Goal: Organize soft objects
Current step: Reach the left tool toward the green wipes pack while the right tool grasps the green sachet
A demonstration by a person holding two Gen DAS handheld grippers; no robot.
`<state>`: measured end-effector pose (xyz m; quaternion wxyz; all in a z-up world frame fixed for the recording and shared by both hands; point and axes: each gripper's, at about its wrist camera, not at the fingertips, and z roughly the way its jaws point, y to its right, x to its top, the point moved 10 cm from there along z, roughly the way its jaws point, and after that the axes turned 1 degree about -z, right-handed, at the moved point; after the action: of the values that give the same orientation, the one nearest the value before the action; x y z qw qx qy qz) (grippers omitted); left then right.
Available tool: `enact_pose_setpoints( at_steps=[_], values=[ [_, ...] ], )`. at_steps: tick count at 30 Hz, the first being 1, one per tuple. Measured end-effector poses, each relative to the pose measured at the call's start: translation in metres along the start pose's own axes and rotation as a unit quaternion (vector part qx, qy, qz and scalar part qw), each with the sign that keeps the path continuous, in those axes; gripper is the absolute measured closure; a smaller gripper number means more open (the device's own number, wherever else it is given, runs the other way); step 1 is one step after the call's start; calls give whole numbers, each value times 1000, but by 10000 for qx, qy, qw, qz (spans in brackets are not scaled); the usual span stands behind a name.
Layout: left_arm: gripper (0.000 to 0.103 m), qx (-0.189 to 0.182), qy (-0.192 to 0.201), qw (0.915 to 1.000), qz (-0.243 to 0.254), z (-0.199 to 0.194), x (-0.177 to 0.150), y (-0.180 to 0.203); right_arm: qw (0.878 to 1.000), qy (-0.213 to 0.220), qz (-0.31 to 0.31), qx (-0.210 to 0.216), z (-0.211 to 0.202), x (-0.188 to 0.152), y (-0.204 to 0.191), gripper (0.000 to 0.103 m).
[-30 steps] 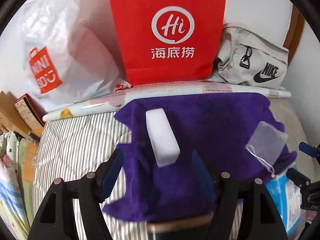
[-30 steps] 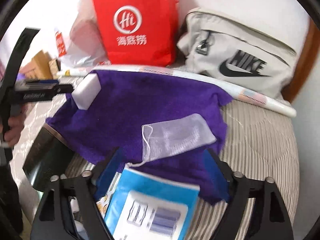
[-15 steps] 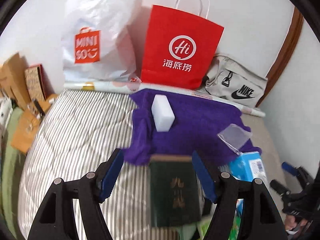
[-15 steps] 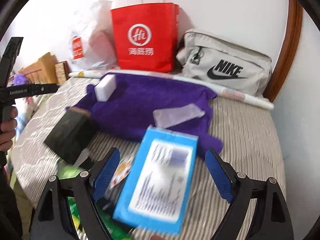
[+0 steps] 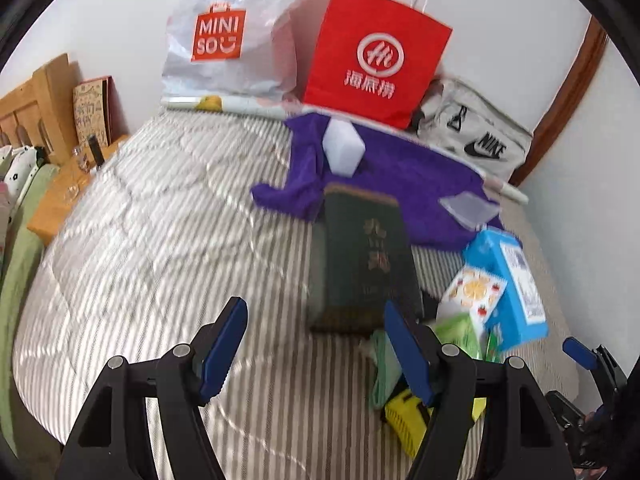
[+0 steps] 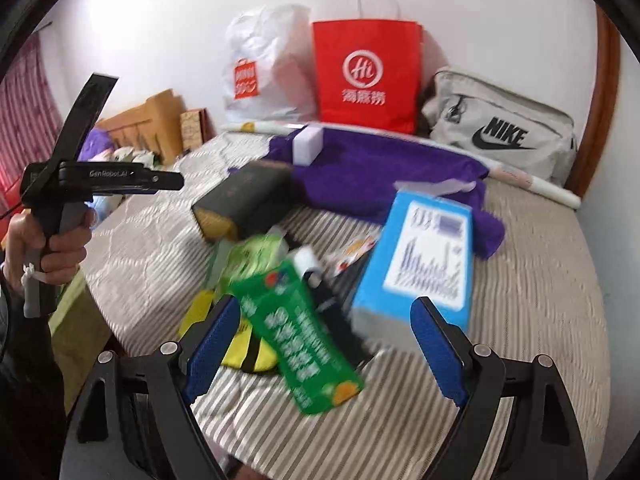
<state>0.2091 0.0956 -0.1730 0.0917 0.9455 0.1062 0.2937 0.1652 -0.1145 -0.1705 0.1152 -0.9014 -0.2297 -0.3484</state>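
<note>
Left wrist view showed a purple cloth (image 5: 404,176) spread on the striped bed, just before a red paper bag (image 5: 376,56) marked "Hi". It looked limp and light; pinching a loose corner seemed best. A white sponge block (image 5: 344,150) lay on the cloth. Beside the red bag: "MINISO" (image 5: 216,36) and "NIKE" (image 5: 476,142) bags. Left gripper (image 5: 312,344) and right gripper (image 6: 324,340) both stood spread, holding nothing.

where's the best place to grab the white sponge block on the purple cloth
Probably across the two long flat sides of the white sponge block, coming from above. It lies clear on the purple cloth, nothing touching it, and looks narrow enough for open fingers.
</note>
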Motion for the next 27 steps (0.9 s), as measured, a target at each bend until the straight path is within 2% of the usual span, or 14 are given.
enact_pose_setpoints(
  at_steps=[8, 11, 15, 18, 21, 24, 27],
  values=[
    [34, 51, -251, 9995, 209, 11, -39, 8, 9994, -280, -81, 182, 32, -28, -13, 18],
    [34, 35, -317, 9991, 277, 16, -46, 10, 9991, -362, -223, 39, 45, -31, -15, 19],
    [34, 140, -300, 9986, 406, 16, -48, 11, 9987, -388, -335, 38, 57, -32, -19, 31],
    [34, 170, -261, 9984, 468, 14, -49, 12, 9981, -428, -450, 29, 61, -35, -23, 54],
    [34, 281, -206, 9978, 557, 12, -49, 10, 9977, -370, -567, 82, 55, -34, -27, 67],
    [34, 411, -188, 9972, 602, 11, -49, 8, 9973, -267, -681, -39, 46, -31, -27, 68],
    [34, 317, -194, 9977, 574, 11, -50, 8, 9974, -219, -679, -66, 39, -29, -24, 69]
  ],
)
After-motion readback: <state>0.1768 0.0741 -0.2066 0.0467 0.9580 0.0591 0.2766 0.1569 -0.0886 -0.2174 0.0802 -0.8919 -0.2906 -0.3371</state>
